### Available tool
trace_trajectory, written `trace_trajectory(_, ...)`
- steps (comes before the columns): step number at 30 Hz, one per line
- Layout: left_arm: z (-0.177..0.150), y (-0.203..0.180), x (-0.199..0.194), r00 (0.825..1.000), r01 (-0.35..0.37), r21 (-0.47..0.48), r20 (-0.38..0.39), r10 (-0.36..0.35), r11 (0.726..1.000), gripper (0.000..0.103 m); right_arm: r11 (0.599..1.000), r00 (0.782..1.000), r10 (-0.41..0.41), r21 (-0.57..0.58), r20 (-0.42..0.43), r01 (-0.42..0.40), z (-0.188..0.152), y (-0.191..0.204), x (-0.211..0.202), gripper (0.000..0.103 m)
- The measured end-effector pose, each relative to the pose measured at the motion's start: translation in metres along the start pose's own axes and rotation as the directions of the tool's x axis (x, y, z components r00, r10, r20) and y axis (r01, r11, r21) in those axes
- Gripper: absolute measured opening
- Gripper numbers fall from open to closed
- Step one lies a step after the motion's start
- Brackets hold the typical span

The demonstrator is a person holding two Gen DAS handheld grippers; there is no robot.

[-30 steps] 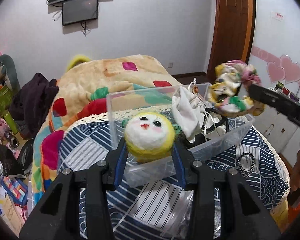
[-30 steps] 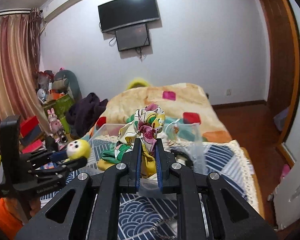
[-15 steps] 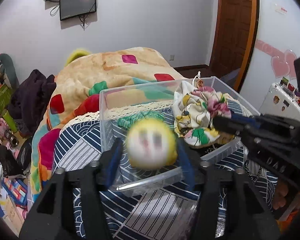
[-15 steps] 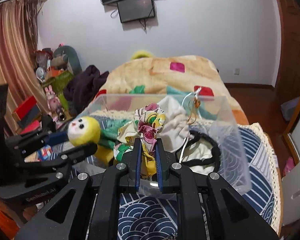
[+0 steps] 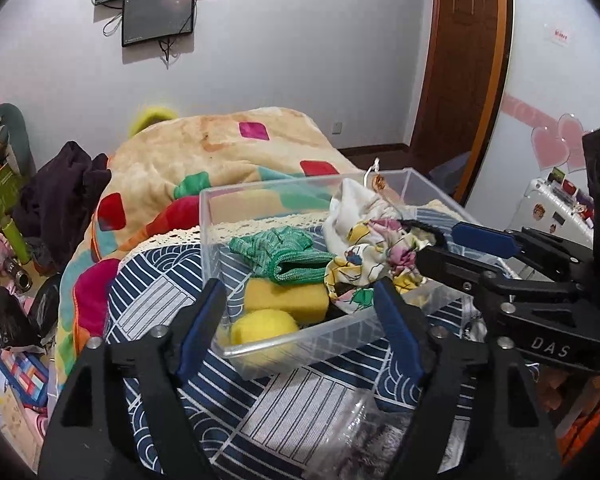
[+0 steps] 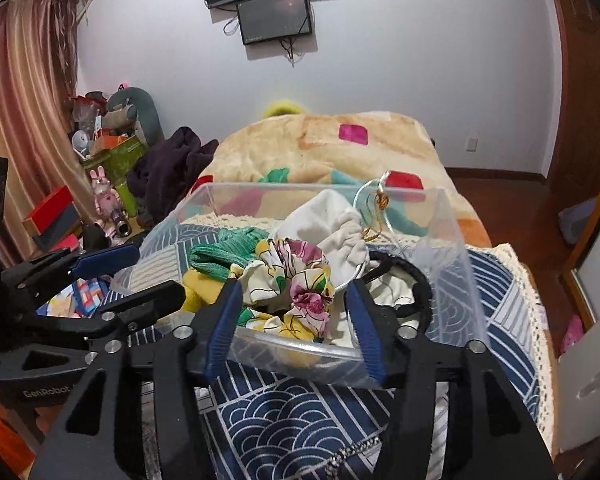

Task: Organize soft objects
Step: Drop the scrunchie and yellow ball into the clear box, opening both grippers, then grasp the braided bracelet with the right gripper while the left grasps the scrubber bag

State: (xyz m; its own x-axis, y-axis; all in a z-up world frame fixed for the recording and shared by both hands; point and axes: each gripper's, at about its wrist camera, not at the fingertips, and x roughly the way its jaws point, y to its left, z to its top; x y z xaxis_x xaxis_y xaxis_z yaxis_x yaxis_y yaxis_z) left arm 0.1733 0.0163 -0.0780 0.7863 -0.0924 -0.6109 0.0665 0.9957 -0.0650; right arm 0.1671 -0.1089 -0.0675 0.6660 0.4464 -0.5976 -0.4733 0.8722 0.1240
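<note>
We hold the left gripper (image 5: 300, 316) and right gripper (image 6: 294, 320) spread wide, empty, at the clear plastic bin's (image 5: 300, 340) near wall. Inside lie the yellow felt ball (image 5: 264, 326), yellow sponge (image 5: 286, 298), floral scrunchie (image 6: 296, 284), green knit cloth (image 5: 284, 254) and, farthest, white drawstring pouch (image 6: 332, 226).

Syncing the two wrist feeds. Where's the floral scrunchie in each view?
Left wrist: floral scrunchie right of centre, inside the clear plastic bin, by the right gripper.
Right wrist: floral scrunchie at centre, in the bin's near part, between the open right gripper's fingers.
Shared landmark: green knit cloth, left of the scrunchie in both views.
</note>
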Motion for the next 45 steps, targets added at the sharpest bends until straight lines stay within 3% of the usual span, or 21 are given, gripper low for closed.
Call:
trace_trajectory(4, -0.002, -0.001, -0.017, 1.000, 0.007, -0.006, 0.026, -0.007, 1.000, 0.090, 0.998, 0.998, -0.044, -0.032, 0.049, 0.046, 0.001, 0.001, -0.021, 0.068)
trace_trajectory(9, -0.012, -0.007, -0.031, 1.000, 0.018, 0.006, 0.022, -0.019, 1.000, 0.097, 0.997, 0.991, -0.075, -0.026, 0.107, 0.079, -0.002, -0.005, -0.046, 0.081)
trace_trajectory(17, -0.047, -0.025, -0.029, 0.998, 0.038, 0.035, -0.055, -0.036, 0.999, 0.099, 0.991, 0.990, -0.121, -0.041, 0.072, 0.124, -0.025, -0.016, -0.057, 0.082)
trace_trajectory(26, -0.082, -0.032, -0.002, 0.978, 0.080, -0.016, -0.191, -0.081, 0.997, 0.099, 0.991, 0.990, -0.127, -0.040, -0.067, 0.124, -0.064, -0.022, -0.036, 0.082)
trace_trajectory(33, -0.097, -0.044, 0.006, 0.974, 0.092, -0.009, -0.208, -0.092, 0.996, 0.099, 0.994, 0.980, -0.110, 0.007, -0.164, 0.112, -0.084, -0.036, -0.021, 0.081)
trace_trajectory(36, -0.099, -0.047, 0.007, 0.977, 0.093, 0.009, -0.195, -0.090, 0.996, 0.097, 0.994, 0.979, -0.107, 0.005, -0.174, 0.109, -0.087, -0.037, -0.020, 0.065)
trace_trajectory(37, -0.099, -0.048, 0.007, 0.977, 0.100, 0.009, -0.189, -0.096, 0.995, 0.092, 0.994, 0.978, -0.106, -0.003, -0.177, 0.107, -0.087, -0.035, -0.020, 0.054)
trace_trajectory(38, -0.099, -0.047, 0.006, 0.977, 0.110, 0.006, -0.187, -0.106, 0.994, 0.089, 0.993, 0.978, -0.117, -0.020, -0.173, 0.115, -0.088, -0.033, -0.019, 0.052)
trace_trajectory(43, -0.101, -0.047, 0.001, 0.975, 0.140, 0.011, -0.175, -0.136, 0.990, 0.056, 0.989, 0.980, -0.135, -0.072, -0.145, 0.126, -0.088, -0.024, -0.023, 0.030)
trace_trajectory(45, -0.101, -0.047, -0.001, 0.976, 0.141, 0.012, -0.168, -0.137, 0.990, 0.048, 0.991, 0.982, -0.125, -0.069, -0.143, 0.116, -0.088, -0.024, -0.023, 0.022)
